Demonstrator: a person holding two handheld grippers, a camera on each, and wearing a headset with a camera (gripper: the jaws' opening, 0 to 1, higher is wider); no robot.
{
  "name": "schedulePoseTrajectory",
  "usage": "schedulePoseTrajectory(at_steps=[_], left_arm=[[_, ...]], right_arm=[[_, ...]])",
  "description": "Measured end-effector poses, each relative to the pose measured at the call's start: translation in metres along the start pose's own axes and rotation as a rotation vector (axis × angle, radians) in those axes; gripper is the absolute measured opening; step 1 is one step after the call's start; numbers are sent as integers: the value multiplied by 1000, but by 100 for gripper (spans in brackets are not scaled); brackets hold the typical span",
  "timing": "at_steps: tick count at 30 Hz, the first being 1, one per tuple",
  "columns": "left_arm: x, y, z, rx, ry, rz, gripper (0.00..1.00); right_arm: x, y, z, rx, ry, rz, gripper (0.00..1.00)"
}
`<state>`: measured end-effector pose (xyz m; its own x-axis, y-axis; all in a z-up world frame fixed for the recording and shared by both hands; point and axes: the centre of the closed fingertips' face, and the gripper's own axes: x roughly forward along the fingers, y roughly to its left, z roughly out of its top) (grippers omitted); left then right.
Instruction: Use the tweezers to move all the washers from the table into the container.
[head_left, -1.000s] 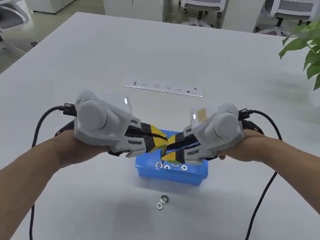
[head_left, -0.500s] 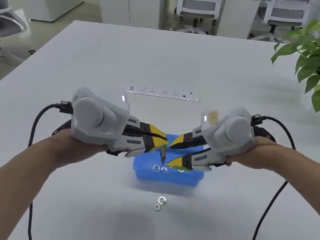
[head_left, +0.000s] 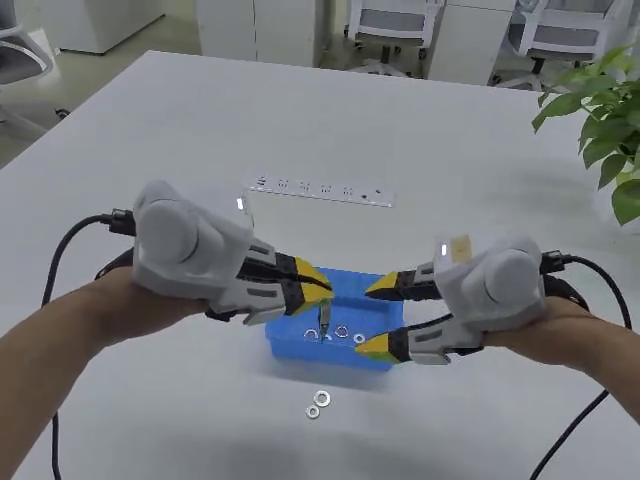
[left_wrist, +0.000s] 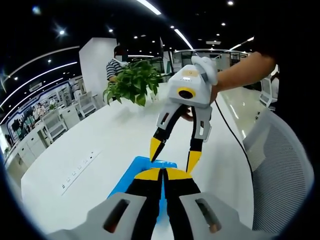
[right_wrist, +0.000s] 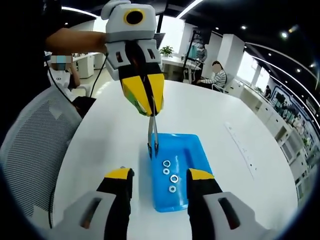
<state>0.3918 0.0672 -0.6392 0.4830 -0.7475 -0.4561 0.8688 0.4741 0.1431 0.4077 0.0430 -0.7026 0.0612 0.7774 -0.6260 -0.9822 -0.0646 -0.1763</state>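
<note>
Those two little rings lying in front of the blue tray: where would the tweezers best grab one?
Probably by the rim, from straight above: one tip of the tweezers through the hole, one outside. Each washer lies flat on the table, too thin for a side grip. Pick an edge facing away from its close neighbour.

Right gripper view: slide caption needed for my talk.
Left gripper holds tweezers at the blue container, four washers inside.
</note>
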Motion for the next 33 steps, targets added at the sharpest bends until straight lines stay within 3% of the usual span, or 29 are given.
schedulePoseTrajectory(at_steps=[23,33], left_arm=[[5,-28,-20,-28,15,-27,5],[7,-36,-34,-50,27,-36,5]], right_arm=[[-23,15,-26,132,-2,-108,69],[-24,22,-34,172,-1,-136,86]])
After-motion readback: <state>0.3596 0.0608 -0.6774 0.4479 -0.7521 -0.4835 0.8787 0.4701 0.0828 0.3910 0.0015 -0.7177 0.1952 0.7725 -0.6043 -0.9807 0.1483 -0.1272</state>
